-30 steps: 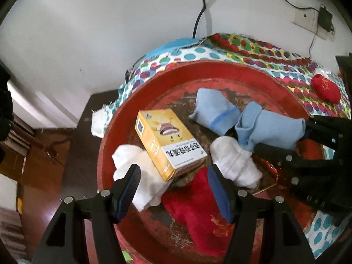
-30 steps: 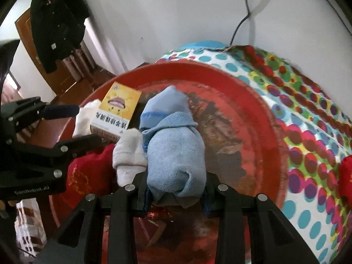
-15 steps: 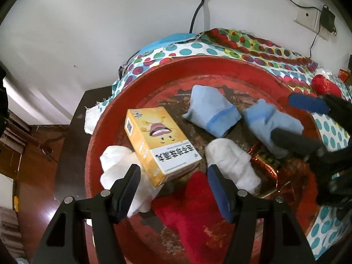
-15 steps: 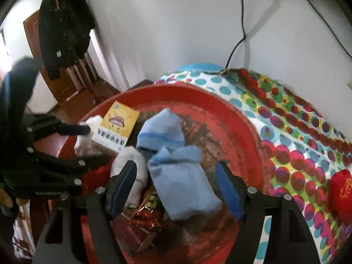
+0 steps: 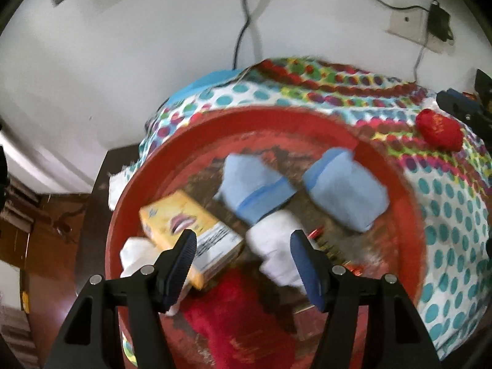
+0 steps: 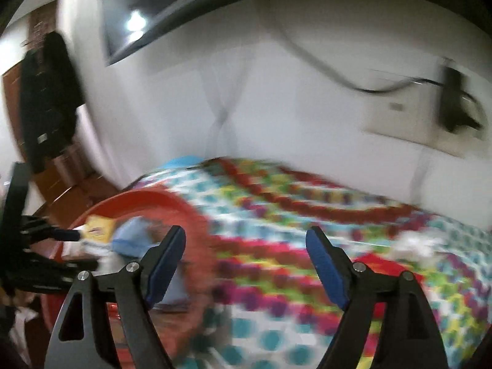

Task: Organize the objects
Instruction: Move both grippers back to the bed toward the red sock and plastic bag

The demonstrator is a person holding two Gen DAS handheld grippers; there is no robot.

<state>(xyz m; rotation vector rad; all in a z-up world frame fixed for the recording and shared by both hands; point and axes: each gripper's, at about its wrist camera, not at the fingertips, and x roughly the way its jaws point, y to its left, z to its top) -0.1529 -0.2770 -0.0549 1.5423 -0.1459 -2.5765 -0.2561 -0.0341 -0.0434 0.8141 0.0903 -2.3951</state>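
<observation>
A round red tray (image 5: 412,215) lies on a polka-dot cloth (image 5: 446,203). In it are two light blue socks (image 5: 255,190) (image 5: 347,196), a white sock (image 5: 273,246), another white cloth (image 5: 135,255), a yellow box (image 5: 187,230) and a red cloth (image 5: 236,316). My left gripper (image 5: 243,261) is open and empty above the tray's near side. My right gripper (image 6: 246,264) is open and empty over the dotted cloth (image 6: 276,215), right of the tray (image 6: 190,212); that view is blurred.
A small red pouch (image 5: 439,127) lies on the cloth at the right. The white wall with a cable (image 5: 243,15) and a socket (image 5: 406,21) stands behind. A dark wooden stand (image 5: 92,215) and floor are to the left of the tray.
My right gripper opened, let go of the light blue sock in the tray, and swung away to the right over the cloth. My left gripper drew back a little.
</observation>
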